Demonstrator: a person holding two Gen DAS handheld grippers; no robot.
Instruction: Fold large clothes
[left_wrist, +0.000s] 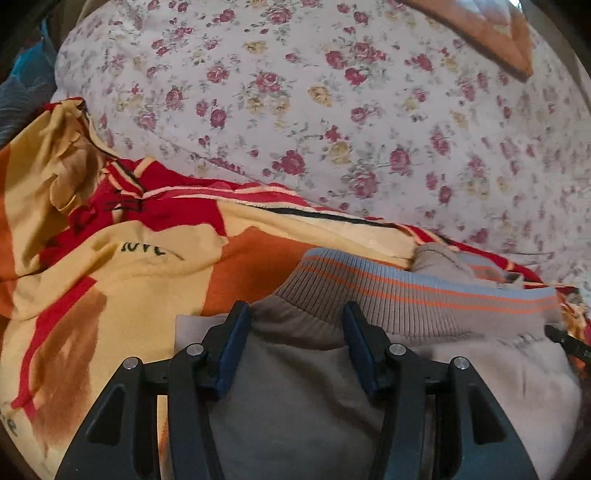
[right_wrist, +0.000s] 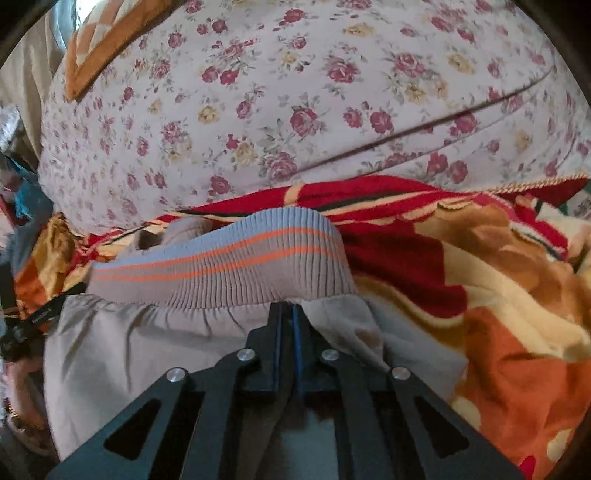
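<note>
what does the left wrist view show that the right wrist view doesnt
Only the left wrist view shows the left gripper, jaws open over the grey jacket, and black lettering on the blanket.

Only the right wrist view shows the right gripper, jaws shut on the jacket just below its ribbed hem.

Both show the striped ribbed hem, the red and orange blanket, the floral sheet and an orange cushion.

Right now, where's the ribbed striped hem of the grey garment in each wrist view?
Left wrist: ribbed striped hem right of centre, just beyond the open fingers.
Right wrist: hem left of centre, above the shut fingers pinching grey fabric just below it.
Shared landmark: floral bedsheet across the top of both.
</note>
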